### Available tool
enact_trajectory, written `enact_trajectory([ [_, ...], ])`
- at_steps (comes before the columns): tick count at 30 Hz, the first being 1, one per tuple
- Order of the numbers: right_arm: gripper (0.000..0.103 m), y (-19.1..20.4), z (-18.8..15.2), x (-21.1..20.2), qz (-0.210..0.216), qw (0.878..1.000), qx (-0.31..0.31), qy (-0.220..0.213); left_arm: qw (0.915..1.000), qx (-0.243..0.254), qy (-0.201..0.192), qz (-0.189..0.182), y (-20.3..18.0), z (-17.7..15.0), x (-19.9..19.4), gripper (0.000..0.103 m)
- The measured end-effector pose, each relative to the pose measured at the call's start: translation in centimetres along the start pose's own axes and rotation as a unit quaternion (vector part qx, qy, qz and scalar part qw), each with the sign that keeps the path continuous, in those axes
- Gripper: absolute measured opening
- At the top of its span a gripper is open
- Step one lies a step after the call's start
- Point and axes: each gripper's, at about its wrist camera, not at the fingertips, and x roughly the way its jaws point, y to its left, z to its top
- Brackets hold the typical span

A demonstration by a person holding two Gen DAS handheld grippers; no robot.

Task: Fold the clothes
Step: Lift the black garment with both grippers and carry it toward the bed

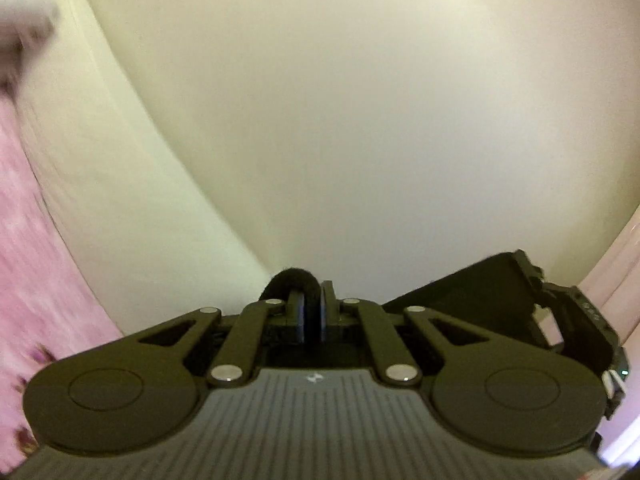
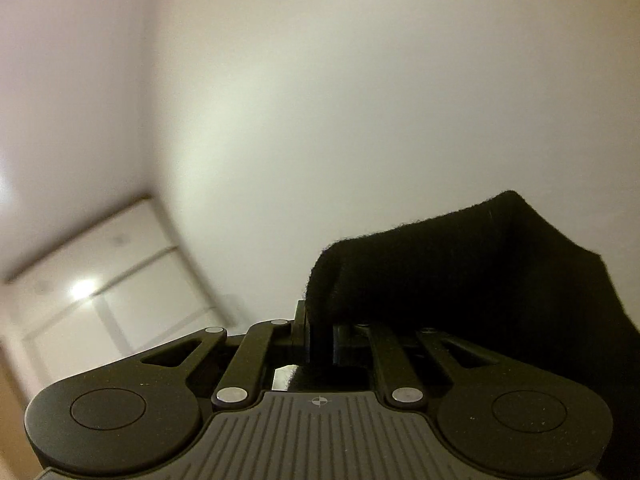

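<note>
A black fleece garment is lifted between both grippers. In the left wrist view my left gripper is shut on a thin fold of the black garment, which loops over the left finger. The other gripper's black body shows at the right of that view. In the right wrist view my right gripper is shut on a thicker bunch of the black garment, which bulges up and to the right and drapes over the right linkage. Both grippers point roughly level at a bare wall; the rest of the garment is hidden below.
A cream wall fills the left wrist view, with a blurred pink patterned cloth along the left edge. The right wrist view shows a pale wall and white panelled cupboard doors at the lower left.
</note>
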Motion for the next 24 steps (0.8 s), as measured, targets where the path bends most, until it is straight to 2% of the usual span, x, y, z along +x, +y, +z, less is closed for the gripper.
enact_trajectory([
  [4,0.009,6.3,-2.3,2.8,0.096,0.995,0.01,0.019,0.9954,0.023,-0.089,0.027,-0.9,2.4,-10.4,0.004],
  [9,0.009,14.3,-6.5,5.0,0.193,0.979,0.035,0.054,0.9792,0.045,-0.176,0.089,-1.8,3.4,-23.5,0.004],
  [12,0.009,19.2,-9.9,5.6,0.23,0.968,0.052,0.081,0.9659,0.044,-0.22,0.13,-2.5,3.3,-30.9,0.004],
  [19,0.009,28.9,-18.4,8.0,0.292,0.94,0.076,0.159,0.9361,0.025,-0.281,0.21,-2.5,2.6,-45.7,0.004],
  [21,0.009,31.9,-20.7,9.0,0.305,0.932,0.076,0.178,0.924,0.015,-0.298,0.239,-2.0,2.5,-49.1,0.004],
  [24,0.009,37.7,-24.6,10.9,0.321,0.92,0.067,0.213,0.9003,-0.022,-0.319,0.296,0.9,2.8,-53.6,0.005],
])
